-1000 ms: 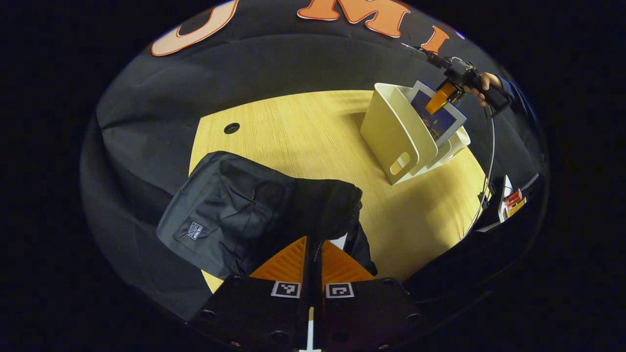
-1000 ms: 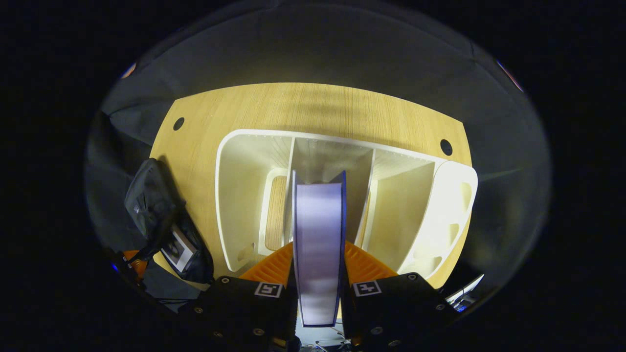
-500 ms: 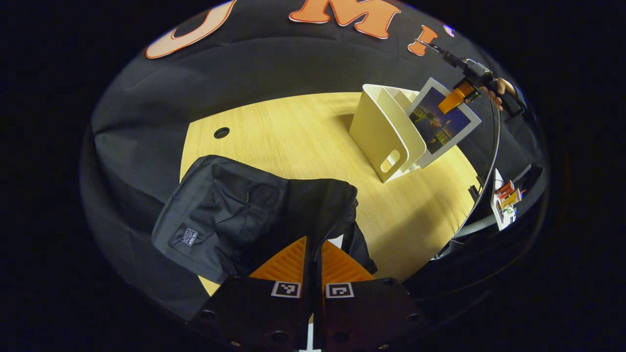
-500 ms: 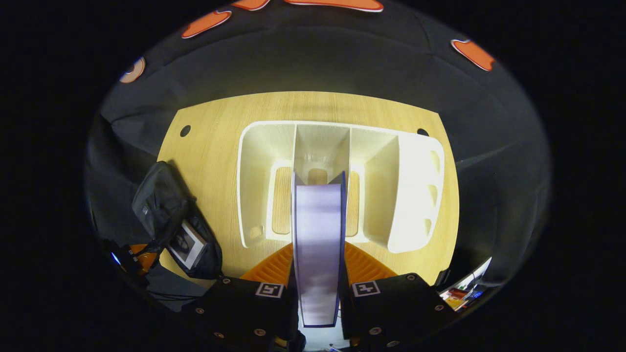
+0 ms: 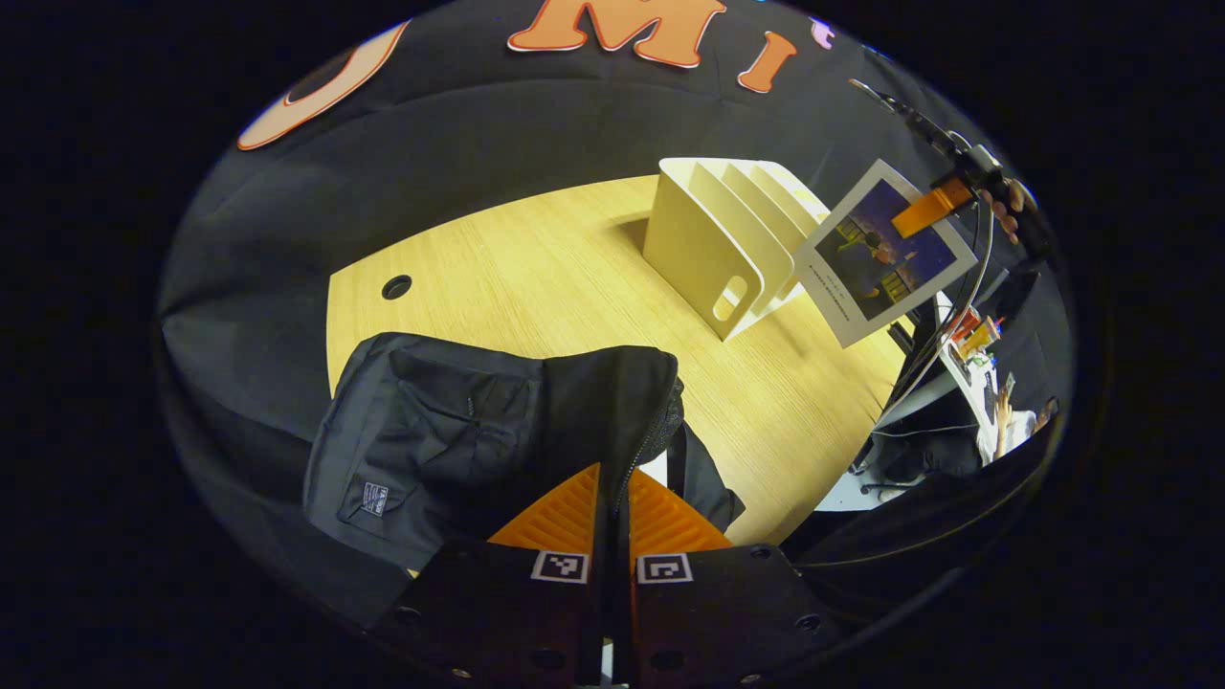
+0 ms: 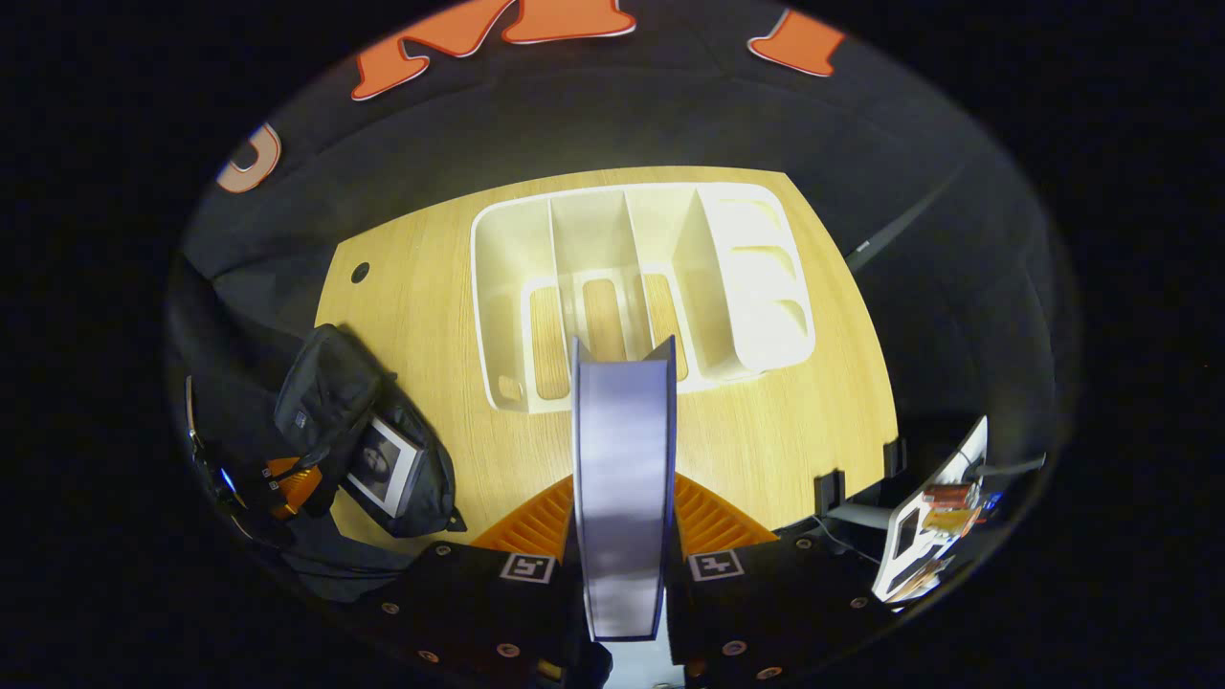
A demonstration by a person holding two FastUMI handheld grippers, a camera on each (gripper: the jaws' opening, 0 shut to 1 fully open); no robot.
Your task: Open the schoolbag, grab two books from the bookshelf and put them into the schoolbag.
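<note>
- Left gripper view: my left tool [image 5: 612, 498] has its fingers pressed together on the zipper edge of the black schoolbag [image 5: 478, 431], pinching the opened flap up.
- Schoolbag lies on the wooden worktop [image 5: 574, 277], on the near side of the white bookshelf [image 5: 713, 239] and well apart from it.
- A sliver of white shows inside the bag mouth just beside my fingers; can't tell what it is from here.
- Far off, my right tool [image 5: 924, 211] pinches a book [image 5: 880, 254] by its upper edge; the book hangs tilted in the air, just beside the bookshelf, off the worktop.
- A hand [image 5: 1005, 201] holds that tool.
- Right gripper view: my right tool [image 6: 622, 507] is clamped on the book [image 6: 622, 478], both fingers pressing its covers, page edge facing the camera.
- Bookshelf [image 6: 632, 287] sits beyond the book on the worktop [image 6: 785, 431], seen from above, its slots bare.
- Schoolbag [image 6: 364, 431] lies well to the left of the bookshelf, open, with another book [image 6: 383, 464] inside it.
- Left tool [image 6: 292, 478] is at the bag's near edge; too small here to tell its grip.
</note>
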